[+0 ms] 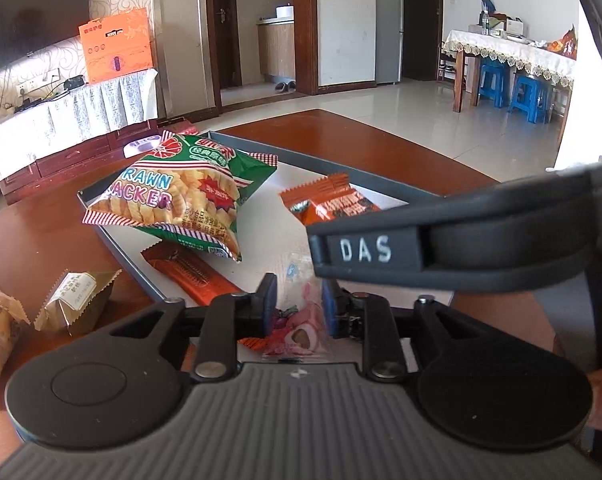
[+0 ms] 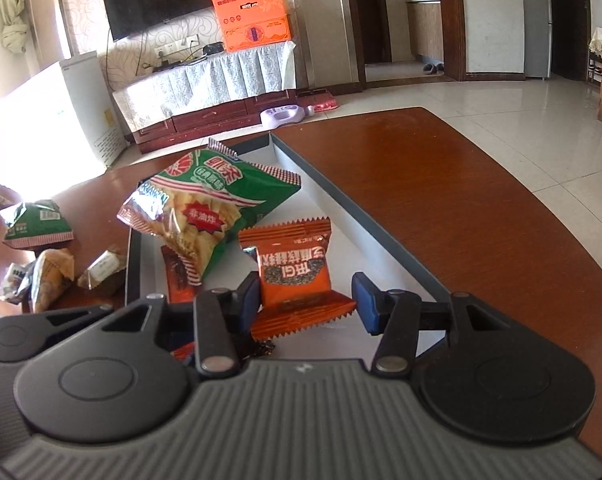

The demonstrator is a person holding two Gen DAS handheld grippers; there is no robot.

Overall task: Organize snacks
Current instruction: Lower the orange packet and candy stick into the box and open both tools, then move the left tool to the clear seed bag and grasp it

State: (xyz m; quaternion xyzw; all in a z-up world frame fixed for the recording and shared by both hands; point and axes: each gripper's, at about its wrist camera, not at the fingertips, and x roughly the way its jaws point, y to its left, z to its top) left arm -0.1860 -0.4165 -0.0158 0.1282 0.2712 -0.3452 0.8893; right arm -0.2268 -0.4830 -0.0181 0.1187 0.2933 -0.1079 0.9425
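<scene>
A grey tray (image 1: 381, 184) (image 2: 341, 200) sits on the brown table. In it lie a green prawn cracker bag (image 1: 173, 196) (image 2: 209, 204), an orange snack packet (image 1: 333, 200) (image 2: 297, 268) and an orange bar (image 1: 189, 274) (image 2: 179, 280). My left gripper (image 1: 299, 312) is shut on a clear pink candy packet (image 1: 301, 320) over the tray's near end. My right gripper (image 2: 307, 304) is open, its jaws either side of the orange snack packet's near end. Its body crosses the left wrist view (image 1: 441, 248).
Left of the tray on the table (image 2: 441, 200) lie a small green bag (image 2: 37, 224) and several tan wrapped snacks (image 1: 77, 300) (image 2: 49, 280). A TV cabinet, orange box and dining table with blue stools stand in the room behind.
</scene>
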